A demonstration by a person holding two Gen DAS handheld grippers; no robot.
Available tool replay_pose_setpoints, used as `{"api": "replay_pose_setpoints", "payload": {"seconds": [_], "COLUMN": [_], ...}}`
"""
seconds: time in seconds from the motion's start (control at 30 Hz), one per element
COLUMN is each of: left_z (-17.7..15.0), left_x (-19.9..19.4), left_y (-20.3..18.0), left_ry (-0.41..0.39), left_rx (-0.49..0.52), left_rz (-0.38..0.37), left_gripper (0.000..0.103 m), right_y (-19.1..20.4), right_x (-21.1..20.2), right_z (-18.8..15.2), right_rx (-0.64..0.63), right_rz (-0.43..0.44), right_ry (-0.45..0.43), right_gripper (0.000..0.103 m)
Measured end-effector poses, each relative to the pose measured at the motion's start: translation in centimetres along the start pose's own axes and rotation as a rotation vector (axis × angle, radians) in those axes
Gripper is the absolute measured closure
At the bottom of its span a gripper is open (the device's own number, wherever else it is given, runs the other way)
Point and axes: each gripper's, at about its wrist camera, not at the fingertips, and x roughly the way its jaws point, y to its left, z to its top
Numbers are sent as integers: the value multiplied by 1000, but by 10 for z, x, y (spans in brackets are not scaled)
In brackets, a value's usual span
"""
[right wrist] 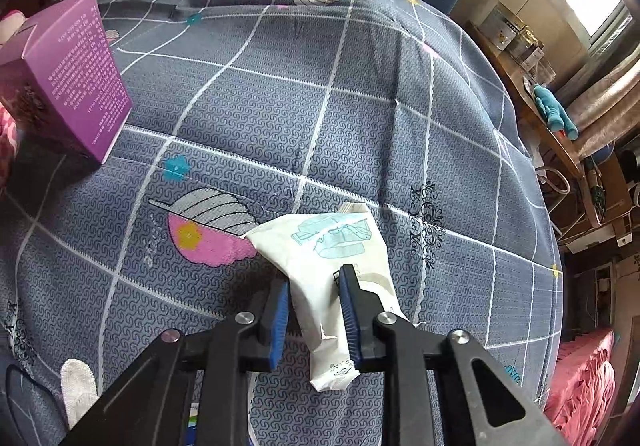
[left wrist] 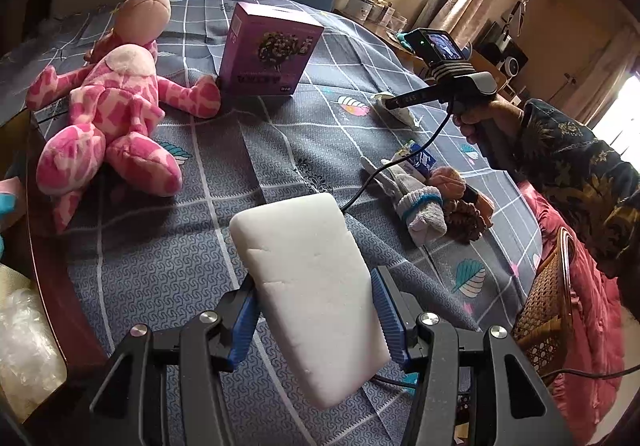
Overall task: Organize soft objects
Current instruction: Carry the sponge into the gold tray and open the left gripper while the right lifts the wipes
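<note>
My left gripper is shut on a white sponge block and holds it above the grey checked tablecloth. A pink spotted plush toy lies at the left. A pile of socks and small soft items lies at the right. My right gripper is shut on a white soft pouch with a teal print, low over the cloth. In the left wrist view the right gripper shows at the right, held by a hand, on the same pouch.
A purple box stands upright behind the plush, also in the right wrist view. A black cable trails across the cloth. A wicker chair with pink bedding stands right. A white glove lies near.
</note>
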Motion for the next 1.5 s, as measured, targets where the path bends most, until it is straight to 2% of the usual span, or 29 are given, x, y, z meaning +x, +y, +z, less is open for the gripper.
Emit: {"api": "replay_pose_setpoints", "payload": {"seconds": [0.13, 0.23, 0.37, 0.5, 0.57, 0.73, 0.9, 1.2, 1.37, 1.5], "left_z": [-2, -3, -4, -7, -9, -17, -27, -44, -52, -57], "left_x": [-8, -16, -29, -44, -54, -78, -102, -138, -153, -166], "left_y": [-6, -7, -8, -9, -9, 0, 18, 50, 69, 94], "left_ry": [-17, -38, -64, -95, -113, -150, -186, -256, -278, -292], "left_rx": [9, 13, 10, 6, 5, -22, -74, -127, -166, -231], "left_rz": [-4, -1, 5, 16, 31, 92, 175, 348, 388, 378], "left_gripper": [49, 49, 49, 49, 49, 49, 49, 49, 49, 49], "right_y": [2, 15, 51, 97, 123, 179, 208, 233, 246, 256], "right_x": [-26, -55, -97, -125, -135, -133, -119, -108, -100, -98], "right_z": [-4, -9, -16, -28, -37, -60, -79, -87, -92, -94], "right_rx": [22, 12, -22, -61, -86, -138, -134, -156, -186, -210], "right_rz": [3, 23, 65, 174, 234, 303, 290, 207, 156, 111], "right_ry": [-53, -109, -176, -222, -224, -192, -165, -145, -138, -132], "right_gripper": [88, 89, 89, 89, 89, 89, 88, 88, 87, 86]}}
